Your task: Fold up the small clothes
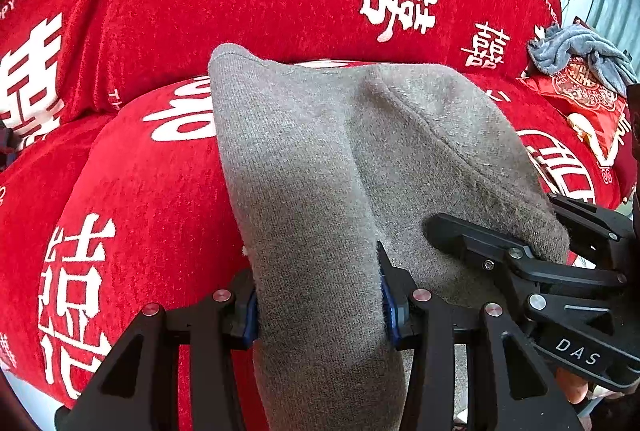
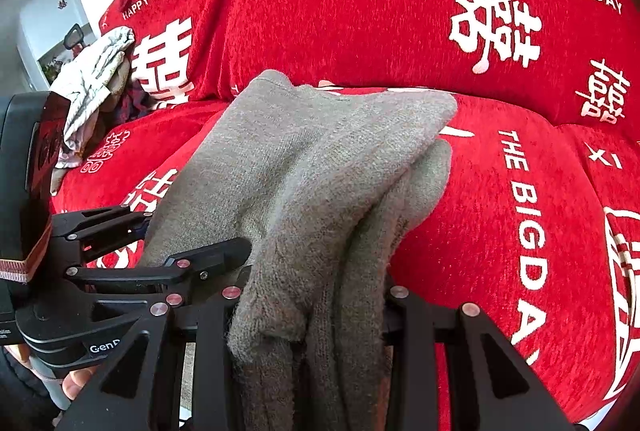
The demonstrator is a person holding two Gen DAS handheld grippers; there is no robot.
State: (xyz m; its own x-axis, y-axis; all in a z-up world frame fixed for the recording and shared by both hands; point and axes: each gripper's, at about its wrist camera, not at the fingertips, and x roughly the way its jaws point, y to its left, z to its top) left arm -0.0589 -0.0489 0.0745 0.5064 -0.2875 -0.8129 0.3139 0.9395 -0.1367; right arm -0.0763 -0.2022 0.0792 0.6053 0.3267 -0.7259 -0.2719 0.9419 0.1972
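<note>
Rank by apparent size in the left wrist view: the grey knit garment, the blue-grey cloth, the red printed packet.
1. grey knit garment, largest by far, though it is nearest the camera and clamped in the left gripper.
2 and 3. blue-grey cloth and red printed packet look alike; overlapping at the frame edge, so unranked.

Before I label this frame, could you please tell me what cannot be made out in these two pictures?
- Left wrist view: the grey knit garment covers the left gripper fingertips; its lower end is cut off by the bottom edge.
- Right wrist view: bunched folds bury the right gripper pads; the garment's type is unclear.
- Left wrist view: the blue-grey cloth at the rim is too small to identify.
</note>
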